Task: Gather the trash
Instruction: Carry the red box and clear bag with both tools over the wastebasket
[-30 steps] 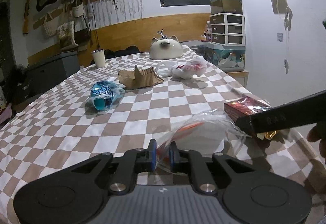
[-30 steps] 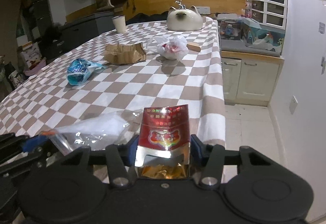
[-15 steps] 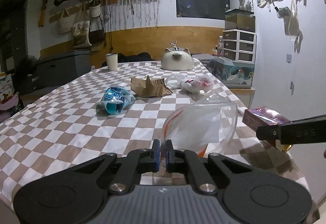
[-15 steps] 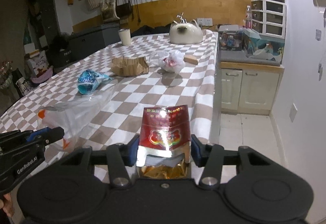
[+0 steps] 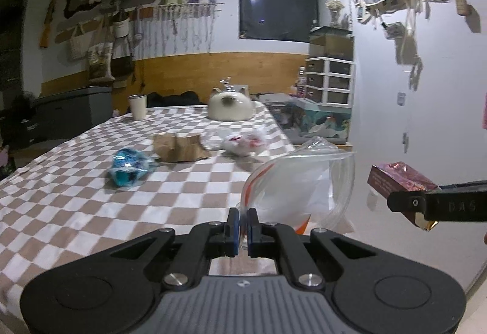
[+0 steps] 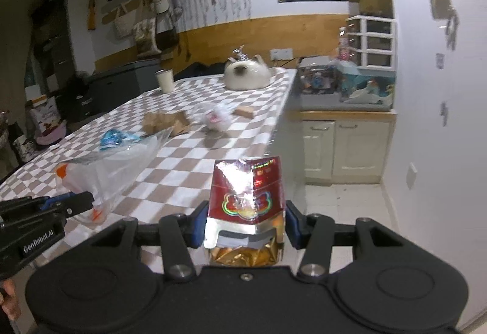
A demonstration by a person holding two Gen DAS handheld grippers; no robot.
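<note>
My left gripper (image 5: 243, 226) is shut on the rim of a clear plastic bag (image 5: 301, 185) with an orange strip and holds it open in the air above the table's near right corner. My right gripper (image 6: 245, 223) is shut on a red foil snack packet (image 6: 246, 197), held up right of the bag; the packet also shows in the left wrist view (image 5: 398, 179). The bag and left gripper show in the right wrist view (image 6: 112, 169) at the left. On the checked table (image 5: 76, 197) lie a blue wrapper (image 5: 129, 169), a torn brown paper bag (image 5: 179, 147) and a crumpled white wrapper (image 5: 243, 144).
A cat-shaped ceramic pot (image 5: 229, 106) and a white cup (image 5: 137, 107) stand at the table's far end. A small brown block (image 6: 243, 112) lies near the right edge. A cabinet (image 6: 347, 145) with boxes and drawers stands to the right, past a strip of floor.
Both grippers have risen off the table with their loads. The clear bag has lifted and hangs open; the red packet is held higher beside it.
</note>
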